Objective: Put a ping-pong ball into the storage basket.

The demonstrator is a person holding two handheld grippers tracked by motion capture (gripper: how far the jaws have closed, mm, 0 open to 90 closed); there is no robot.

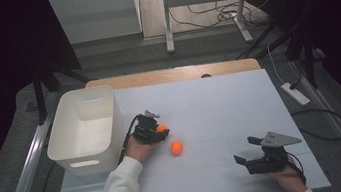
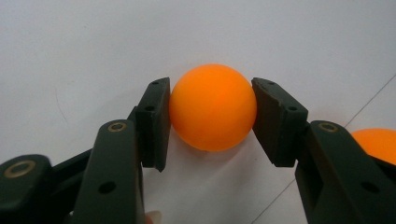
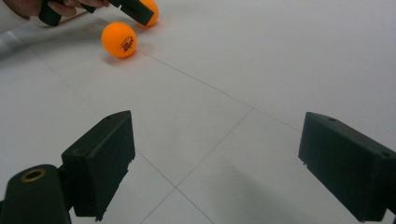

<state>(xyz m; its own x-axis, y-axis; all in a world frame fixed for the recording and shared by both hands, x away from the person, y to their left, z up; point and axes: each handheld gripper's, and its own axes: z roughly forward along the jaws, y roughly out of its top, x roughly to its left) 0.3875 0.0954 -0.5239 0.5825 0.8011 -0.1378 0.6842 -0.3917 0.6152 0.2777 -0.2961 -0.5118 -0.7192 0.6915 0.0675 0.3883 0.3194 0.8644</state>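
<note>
Standing at the left edge of the white table top (image 1: 219, 99), the white bin (image 1: 85, 130) shows nothing visible inside. Just beside it the left gripper (image 2: 211, 114) clamps an orange ball (image 2: 213, 107) resting on the top, a second orange ball (image 1: 176, 147) lying near. The right gripper (image 3: 217, 163) hovers wide open near the front right corner; a dark floor with cables surrounds the table.

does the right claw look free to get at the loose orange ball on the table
Probably yes: the right claw stands open, with bare white table between it and the loose orange ball. The left claw, shut on the other ball, sits just beyond.
</note>
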